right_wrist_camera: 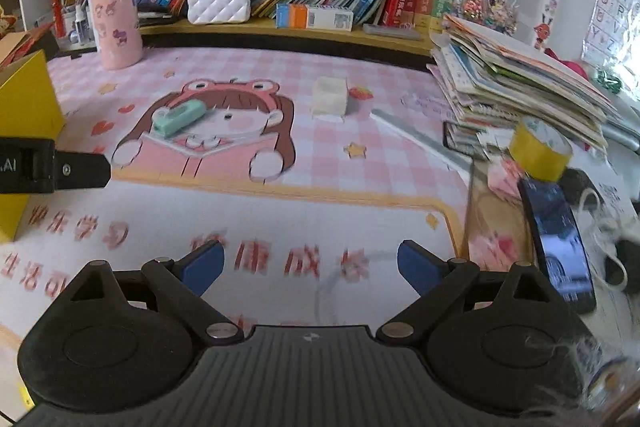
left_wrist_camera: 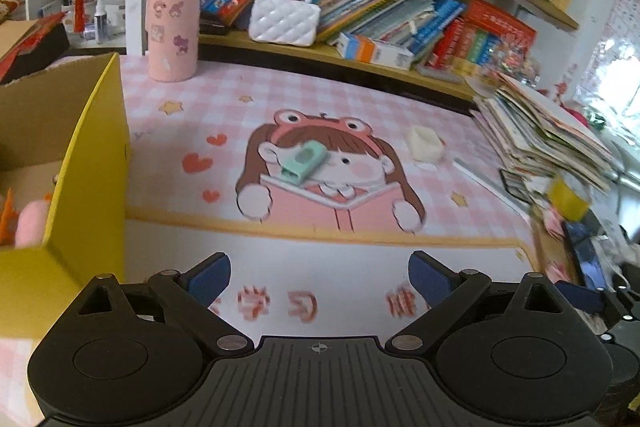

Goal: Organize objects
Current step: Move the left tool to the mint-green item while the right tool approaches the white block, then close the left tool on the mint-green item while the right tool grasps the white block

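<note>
A mint-green stapler-like object (left_wrist_camera: 304, 163) (right_wrist_camera: 179, 117) lies on the cartoon girl printed on the pink desk mat (left_wrist_camera: 280, 99) (right_wrist_camera: 360, 195). To its right sits a small white square container (left_wrist_camera: 425, 143) (right_wrist_camera: 329, 96). A yellow cardboard box (left_wrist_camera: 86, 187) (right_wrist_camera: 24, 107) stands at the left, with a pink plush (left_wrist_camera: 30, 223) inside. My left gripper (left_wrist_camera: 319, 281) is open and empty, hovering over the mat's near edge, beside the box. My right gripper (right_wrist_camera: 309, 265) is also open and empty, further right. The left gripper's finger (right_wrist_camera: 72, 169) shows at the left of the right wrist view.
A pink cylinder holder (left_wrist_camera: 173, 29) (right_wrist_camera: 115, 27) stands at the back left. A white quilted purse (left_wrist_camera: 284, 21) (right_wrist_camera: 219, 3) and books fill the shelf. A paper stack (right_wrist_camera: 520, 83), yellow tape roll (right_wrist_camera: 540, 151) and dark phone (right_wrist_camera: 560, 239) crowd the right side.
</note>
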A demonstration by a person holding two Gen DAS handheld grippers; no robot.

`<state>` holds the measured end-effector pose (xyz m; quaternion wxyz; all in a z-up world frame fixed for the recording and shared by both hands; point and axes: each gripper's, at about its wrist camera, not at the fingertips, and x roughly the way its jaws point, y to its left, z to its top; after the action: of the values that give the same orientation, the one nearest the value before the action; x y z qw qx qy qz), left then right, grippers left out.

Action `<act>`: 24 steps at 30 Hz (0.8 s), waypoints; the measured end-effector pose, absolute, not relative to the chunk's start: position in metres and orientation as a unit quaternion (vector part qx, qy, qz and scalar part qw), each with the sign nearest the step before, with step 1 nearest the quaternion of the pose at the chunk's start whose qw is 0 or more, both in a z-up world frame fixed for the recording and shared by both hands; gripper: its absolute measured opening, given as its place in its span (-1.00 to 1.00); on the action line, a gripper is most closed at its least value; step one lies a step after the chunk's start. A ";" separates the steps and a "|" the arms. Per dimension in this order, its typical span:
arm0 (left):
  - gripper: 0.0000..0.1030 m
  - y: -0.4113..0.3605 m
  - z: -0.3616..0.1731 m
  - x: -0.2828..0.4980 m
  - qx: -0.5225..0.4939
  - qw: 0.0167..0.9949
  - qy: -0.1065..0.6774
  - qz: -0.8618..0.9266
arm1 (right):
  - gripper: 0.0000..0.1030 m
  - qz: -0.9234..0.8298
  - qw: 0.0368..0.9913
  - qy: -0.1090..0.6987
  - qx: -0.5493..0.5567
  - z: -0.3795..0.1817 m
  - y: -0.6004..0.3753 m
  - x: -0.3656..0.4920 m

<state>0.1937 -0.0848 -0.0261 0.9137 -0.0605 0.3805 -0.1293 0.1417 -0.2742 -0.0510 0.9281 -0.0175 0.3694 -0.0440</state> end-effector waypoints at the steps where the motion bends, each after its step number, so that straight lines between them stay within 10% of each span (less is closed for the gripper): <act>1: 0.89 -0.086 -0.026 0.198 -0.061 0.914 0.380 -0.124 | 0.83 -0.042 0.929 0.367 -0.017 -0.051 -0.276 0.149; 17: 0.86 -0.121 -0.045 0.306 -0.070 0.919 0.383 -0.064 | 0.78 -0.044 0.942 0.332 -0.001 -0.056 -0.315 0.285; 24: 0.30 -0.137 -0.071 0.350 -0.057 0.914 0.398 -0.043 | 0.70 -0.046 0.941 0.334 0.003 -0.077 -0.329 0.332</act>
<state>0.3497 -0.1371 -0.0713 0.9144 -0.0569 0.3985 -0.0430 0.3320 -0.3292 -0.0768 0.9414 0.0034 0.3341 -0.0462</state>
